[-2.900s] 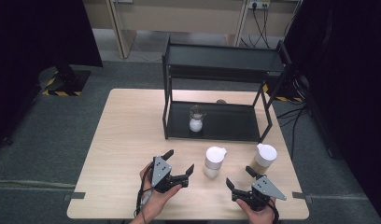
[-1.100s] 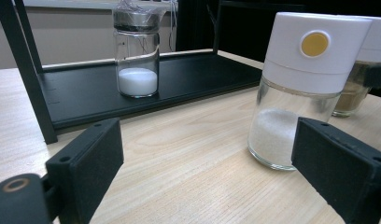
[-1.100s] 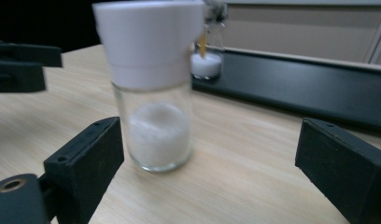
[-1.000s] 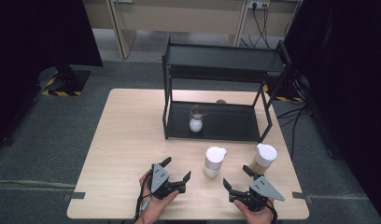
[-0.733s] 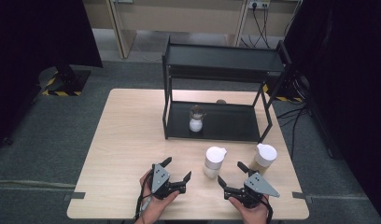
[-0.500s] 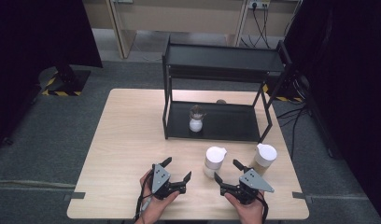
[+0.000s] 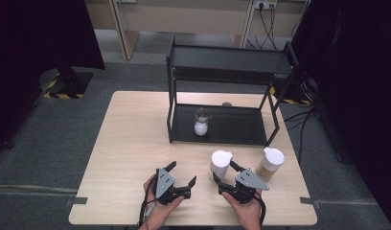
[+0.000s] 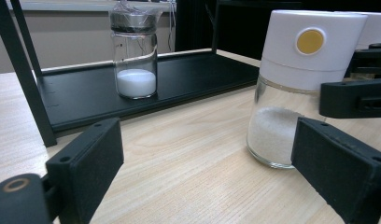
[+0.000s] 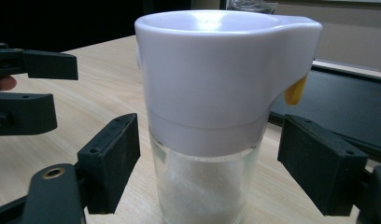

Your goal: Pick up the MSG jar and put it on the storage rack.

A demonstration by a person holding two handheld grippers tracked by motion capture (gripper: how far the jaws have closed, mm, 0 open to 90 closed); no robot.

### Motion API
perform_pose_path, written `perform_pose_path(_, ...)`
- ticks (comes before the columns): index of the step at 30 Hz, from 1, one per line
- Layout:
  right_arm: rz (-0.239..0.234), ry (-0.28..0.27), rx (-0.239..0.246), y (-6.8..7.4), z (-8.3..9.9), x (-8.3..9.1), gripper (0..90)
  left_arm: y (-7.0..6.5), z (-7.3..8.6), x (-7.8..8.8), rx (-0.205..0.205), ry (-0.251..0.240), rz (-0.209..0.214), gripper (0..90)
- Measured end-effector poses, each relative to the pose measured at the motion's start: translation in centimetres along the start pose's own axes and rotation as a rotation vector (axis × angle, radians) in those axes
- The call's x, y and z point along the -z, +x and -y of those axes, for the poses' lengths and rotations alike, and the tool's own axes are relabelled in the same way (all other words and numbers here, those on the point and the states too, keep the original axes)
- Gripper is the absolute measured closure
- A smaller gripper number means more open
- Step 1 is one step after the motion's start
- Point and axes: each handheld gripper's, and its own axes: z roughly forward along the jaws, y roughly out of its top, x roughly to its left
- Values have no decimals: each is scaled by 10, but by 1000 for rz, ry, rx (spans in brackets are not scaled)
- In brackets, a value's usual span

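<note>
**Right jaws straddle the white-capped shaker**

The right gripper [image 7: 225, 174] sits at the near edge of the wooden counter [image 7: 131, 139], held in a hand that comes in from below. Its jaws stand on either side of a glass shaker [image 7: 220, 164] with a white cap and white grains inside. In the right gripper view the shaker [image 9: 212, 121] rises between the two black jaws with a gap on each side, so the pads do not press on the glass. The jaws have just been closing, with the shaker between them.

The left gripper [image 7: 181, 175] rests just to the left, with its jaws spread apart and nothing between them. In the left gripper view the same shaker [image 8: 296, 84] stands ahead and to the right, a yellow dot on its cap.

A second shaker [image 7: 270, 163], white-capped and holding tan grains, stands near the first on its right. Behind both, a black two-tier rack [image 7: 232, 62] sits on the counter, and on its lower shelf stands a small glass jar [image 7: 201, 121] with white powder at its bottom.
</note>
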Motion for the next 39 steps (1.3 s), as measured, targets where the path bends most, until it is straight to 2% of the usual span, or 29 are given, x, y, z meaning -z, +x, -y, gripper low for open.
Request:
perform_pose_path(15,5,-1,22,2,1,-14,296,0,0,0,-6,0,0,89)
perform_pose_path(29,15,-43,21,5,-2,-11,308,0,0,0,-7,-2,0,90)
perform_pose_path(39,56,-81,10,-2,-12,-5,309,-1,0,0,-11,-4,0,91)
